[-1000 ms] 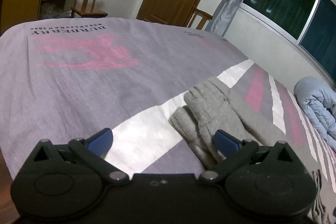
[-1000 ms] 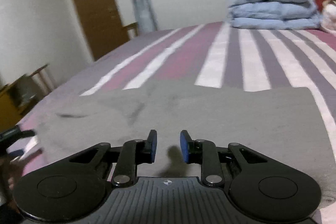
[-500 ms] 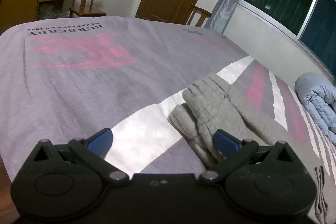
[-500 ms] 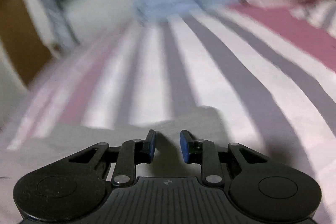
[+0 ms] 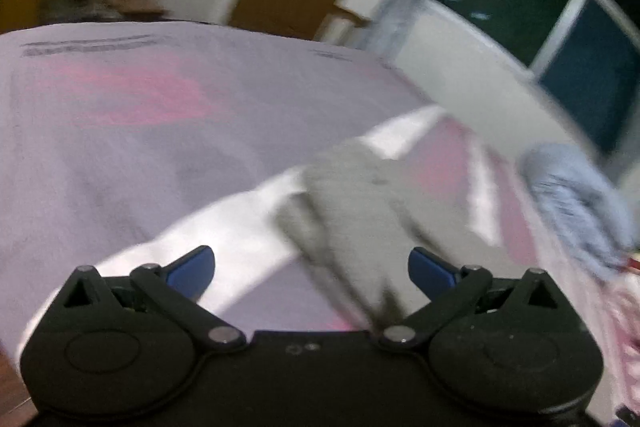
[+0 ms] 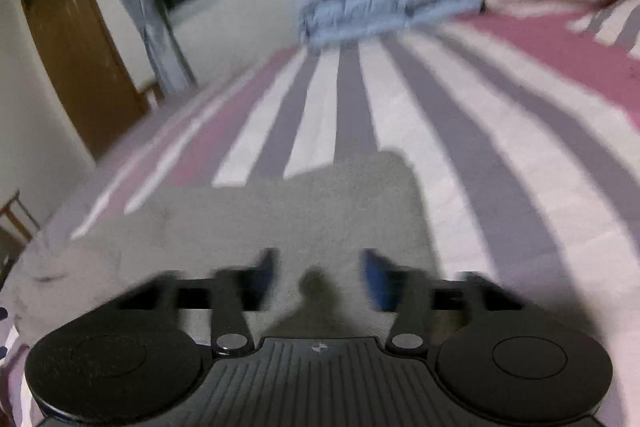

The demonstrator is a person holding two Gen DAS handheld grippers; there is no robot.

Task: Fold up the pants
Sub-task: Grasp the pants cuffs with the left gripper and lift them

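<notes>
We see matt grey knit pants (image 6: 288, 223) on a soft cloth bed (image 6: 500, 131), and matt black plastic tools (image 5: 310, 267) (image 6: 320, 277).

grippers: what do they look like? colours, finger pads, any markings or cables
Both match: matte black plastic bodies, round housings at each side, linkage arms with silver pivot pins, blue finger pads. Left gripper has a smooth deck; right gripper has a ribbed deck with a small round mark. No cables visible.
</notes>
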